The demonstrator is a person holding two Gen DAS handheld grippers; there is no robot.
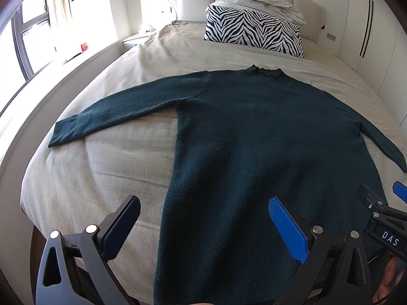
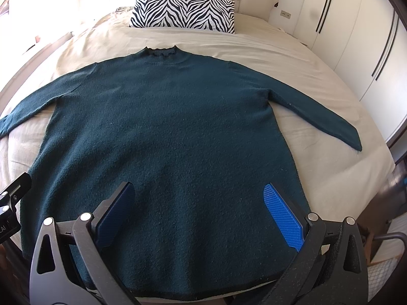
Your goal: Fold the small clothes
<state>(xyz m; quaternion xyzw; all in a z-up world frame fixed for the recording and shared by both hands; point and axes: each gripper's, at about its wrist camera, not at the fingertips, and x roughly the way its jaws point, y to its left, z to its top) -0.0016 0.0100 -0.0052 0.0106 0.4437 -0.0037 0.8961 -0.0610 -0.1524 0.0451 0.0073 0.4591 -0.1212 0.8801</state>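
A dark teal knit sweater [image 1: 254, 139] [image 2: 173, 132] lies flat on the bed, collar toward the headboard and both sleeves spread out to the sides. My left gripper [image 1: 203, 218] hovers open over the sweater's lower left part, near its left side edge. My right gripper [image 2: 198, 208] is open too, above the hem area at the foot of the bed. Nothing is between either pair of fingers. The right gripper [image 1: 381, 213] shows at the right edge of the left wrist view.
The bed has a beige sheet [image 1: 114, 157] [image 2: 292, 58]. A zebra-print pillow [image 1: 254, 31] [image 2: 183, 12] and a crumpled white duvet [image 1: 262, 2] lie by the headboard. White wardrobes [image 2: 356, 38] stand to the right, a window [image 1: 28, 30] to the left.
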